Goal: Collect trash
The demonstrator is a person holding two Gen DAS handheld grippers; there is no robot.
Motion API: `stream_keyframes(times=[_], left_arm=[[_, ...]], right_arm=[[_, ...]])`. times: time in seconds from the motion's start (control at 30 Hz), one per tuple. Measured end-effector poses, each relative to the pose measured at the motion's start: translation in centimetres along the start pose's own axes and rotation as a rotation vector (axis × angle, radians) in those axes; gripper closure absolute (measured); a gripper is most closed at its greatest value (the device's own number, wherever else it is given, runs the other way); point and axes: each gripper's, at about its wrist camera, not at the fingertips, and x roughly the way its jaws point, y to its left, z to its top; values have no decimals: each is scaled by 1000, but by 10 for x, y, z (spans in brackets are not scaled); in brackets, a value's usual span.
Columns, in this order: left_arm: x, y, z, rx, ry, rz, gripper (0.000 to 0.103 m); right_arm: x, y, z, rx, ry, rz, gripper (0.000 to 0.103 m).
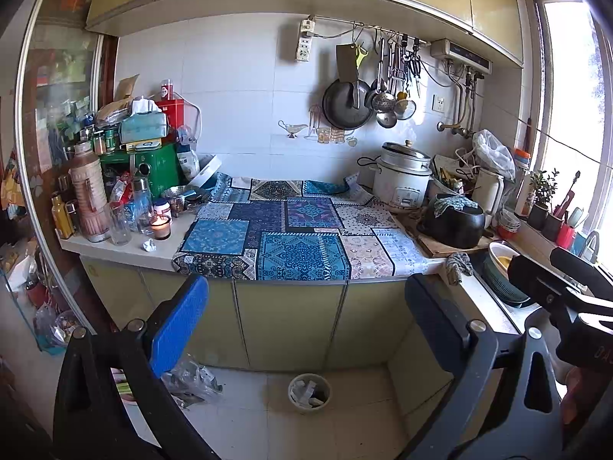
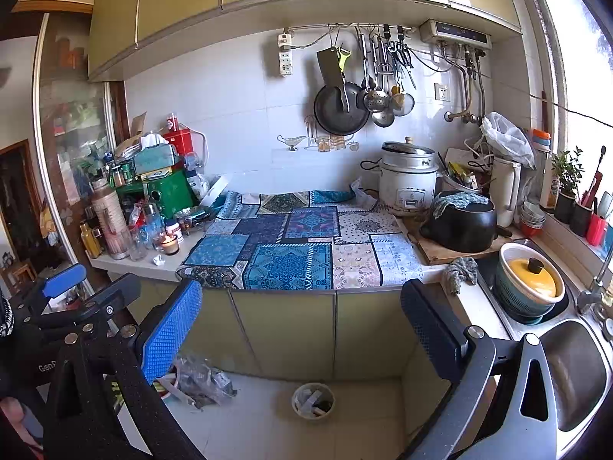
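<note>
A crumpled white paper scrap [image 1: 149, 245] lies on the white counter beside a lit candle [image 1: 161, 226]; it also shows in the right wrist view [image 2: 158, 260]. A small round trash bin [image 1: 309, 390] with white scraps in it stands on the floor in front of the cabinets, also seen in the right wrist view [image 2: 313, 400]. My left gripper [image 1: 306, 326] is open and empty, held back from the counter and above the bin. My right gripper [image 2: 302, 326] is open and empty too, beside the left one.
A blue patchwork cloth [image 1: 291, 234] covers the counter middle. Bottles, jars and boxes crowd the left end [image 1: 115, 176]. A rice cooker [image 1: 402, 180], a black pot [image 1: 456, 218] and a sink [image 2: 567, 364] are on the right. A clear plastic bag [image 1: 191, 379] lies on the floor.
</note>
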Motion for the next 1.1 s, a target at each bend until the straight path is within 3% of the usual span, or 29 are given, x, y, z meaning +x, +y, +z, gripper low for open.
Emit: stream_keyframes(times=[1.1], left_arm=[[-10,-25,3,-45,-22,-9,0]], right_arm=[[-12,-5,2,8,-16,-11,0]])
